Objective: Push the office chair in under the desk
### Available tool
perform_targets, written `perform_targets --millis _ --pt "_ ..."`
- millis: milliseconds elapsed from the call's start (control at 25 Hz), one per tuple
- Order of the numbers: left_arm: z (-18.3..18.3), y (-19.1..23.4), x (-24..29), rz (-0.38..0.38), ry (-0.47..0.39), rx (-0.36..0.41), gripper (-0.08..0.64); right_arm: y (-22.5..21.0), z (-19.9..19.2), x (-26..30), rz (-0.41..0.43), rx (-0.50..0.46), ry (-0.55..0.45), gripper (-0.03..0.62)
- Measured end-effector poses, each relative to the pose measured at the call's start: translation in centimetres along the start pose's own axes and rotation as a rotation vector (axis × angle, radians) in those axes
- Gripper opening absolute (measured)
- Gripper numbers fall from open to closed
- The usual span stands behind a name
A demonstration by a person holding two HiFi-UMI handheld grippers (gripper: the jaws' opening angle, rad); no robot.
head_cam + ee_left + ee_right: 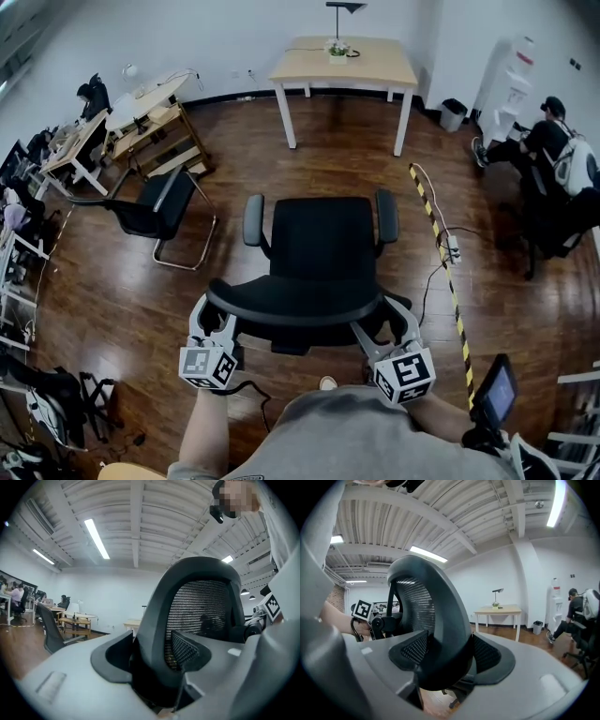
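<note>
I am clamping my left gripper [216, 319] on the left edge of the chair [319, 248] back, jaws pressing on the frame, and my right gripper [382, 323] is gripping the right edge the same way. The chair is standing on open floor [112, 309] just in front of me, facing the desk [345, 64] at twelve o'clock and well apart from it, so I am judging that nearly the whole push is remaining. I am reading no brand or words anywhere; the cubes [208, 366] on my grippers are showing only black-and-white square patterns.
</note>
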State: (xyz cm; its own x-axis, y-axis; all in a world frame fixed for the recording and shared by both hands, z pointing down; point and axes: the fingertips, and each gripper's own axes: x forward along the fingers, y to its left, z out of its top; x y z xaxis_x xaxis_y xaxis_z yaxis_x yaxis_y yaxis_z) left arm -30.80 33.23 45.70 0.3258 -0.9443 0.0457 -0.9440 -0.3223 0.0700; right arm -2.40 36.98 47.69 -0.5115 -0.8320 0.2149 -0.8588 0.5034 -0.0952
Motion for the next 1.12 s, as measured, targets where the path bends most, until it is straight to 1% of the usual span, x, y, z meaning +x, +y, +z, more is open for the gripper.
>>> perform_targets --millis 160,520,600,640,720,840,960,1120 --pt "0.5 0.7 0.3 -0.019 0.0 0.003 0.25 0.8 0.0 0.2 -0.028 0.006 -0.005 0.302" --pt "0.3 1.7 0.4 -0.067 0.001 0.003 0.249 1.7 -0.3 0.6 -0.056 0.008 -0.002 0.302" --pt "0.6 2.2 0.1 -0.085 -0.009 -0.029 0.241 1.9 -0.3 0.6 -0.057 0.005 0.0 0.302" --pt "0.7 2.5 -0.1 -0.094 -0.019 -0.053 0.221 2.0 -0.2 0.7 -0.057 0.003 0.0 0.302" --pt "0.7 3.0 -0.1 -0.119 -0.016 -0.082 0.233 2.2 -0.2 0.7 -0.057 0.003 -0.004 0.302" --pt "0.2 3.3 0.7 -0.176 0.011 -0.101 0.241 2.4 -0.1 1.0 -0.061 0.008 -0.004 0.302" --pt "0.0 3.7 1.1 -0.216 0.024 -0.129 0.25 2.8 -0.2 1.2 -0.058 0.014 0.0 0.302" --pt "0.1 3.6 1.5 -0.227 0.031 -0.134 0.25 2.8 -0.2 1.2 -0.062 0.027 -0.01 0.302"
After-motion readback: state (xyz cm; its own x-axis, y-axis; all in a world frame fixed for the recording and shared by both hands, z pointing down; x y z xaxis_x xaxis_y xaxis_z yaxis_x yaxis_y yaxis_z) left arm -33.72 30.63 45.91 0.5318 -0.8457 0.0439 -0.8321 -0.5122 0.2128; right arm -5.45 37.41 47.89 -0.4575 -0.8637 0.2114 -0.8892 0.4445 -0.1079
